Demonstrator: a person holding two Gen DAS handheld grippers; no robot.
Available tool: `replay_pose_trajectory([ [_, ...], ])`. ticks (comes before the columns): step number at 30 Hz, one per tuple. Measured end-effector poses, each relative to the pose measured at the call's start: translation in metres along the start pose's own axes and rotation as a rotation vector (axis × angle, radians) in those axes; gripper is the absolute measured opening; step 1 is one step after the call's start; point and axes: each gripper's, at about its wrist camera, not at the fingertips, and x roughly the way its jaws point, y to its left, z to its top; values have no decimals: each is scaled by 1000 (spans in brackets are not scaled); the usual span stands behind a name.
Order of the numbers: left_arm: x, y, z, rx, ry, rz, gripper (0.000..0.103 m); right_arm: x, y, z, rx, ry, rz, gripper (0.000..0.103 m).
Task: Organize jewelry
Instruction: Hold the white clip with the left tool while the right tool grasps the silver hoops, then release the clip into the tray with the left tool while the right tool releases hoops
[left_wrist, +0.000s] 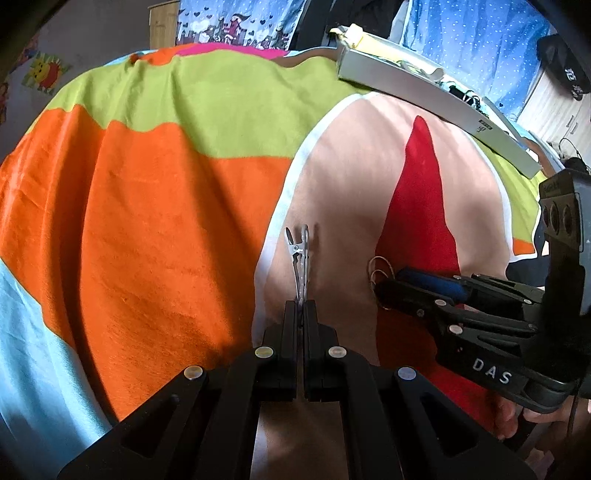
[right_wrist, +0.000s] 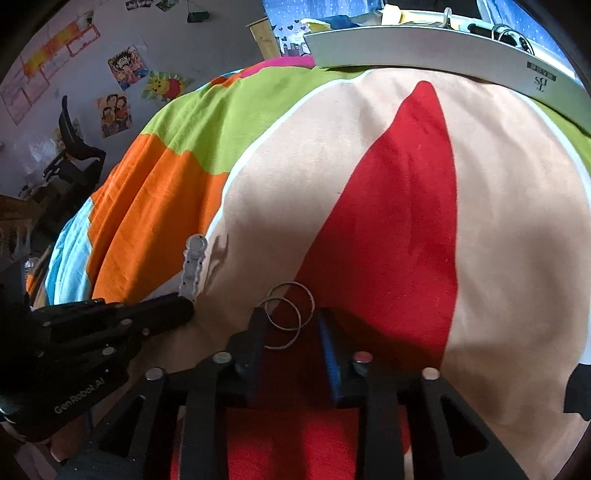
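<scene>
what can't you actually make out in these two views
- Contents of the long grey tray at the far edge: its wall hides the inside in both views; only some ring shapes poke above.
- Thin metal rings: in the right wrist view, whether the right gripper pinches them or only straddles them.
- Silver hair clip: its lower end is hidden inside the shut left gripper.
- Small print on the tray wall: too small.

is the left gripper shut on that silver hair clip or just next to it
Shut on it. The left gripper has its black fingers pressed together around the tail of the silver metal hair clip, which sticks out forward above the blanket.
</scene>
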Motion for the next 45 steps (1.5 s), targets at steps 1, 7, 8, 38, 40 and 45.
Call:
replay_pose_trajectory([
  [1,0,1,0,-7,3,-3,1,1,0,0,0,1,5,31],
  [7,3,4,1,-41,16,-16,1,5,2,0,-9,6,18,39],
  [8,3,4,2,-44,18,-17,1,5,3,0,-14,6,20,41],
  [38,-20,-19,8,61,-111,-40,1,-34,15,-15,-52,-88,-139,27],
  [40,-23,-27,10,85,-124,-43,1,-47,9,-10,-31,-143,-144,27],
  [45,-27,-43,34,87,-163,-74,1,-76,-10,4,19,-259,-160,27],
])
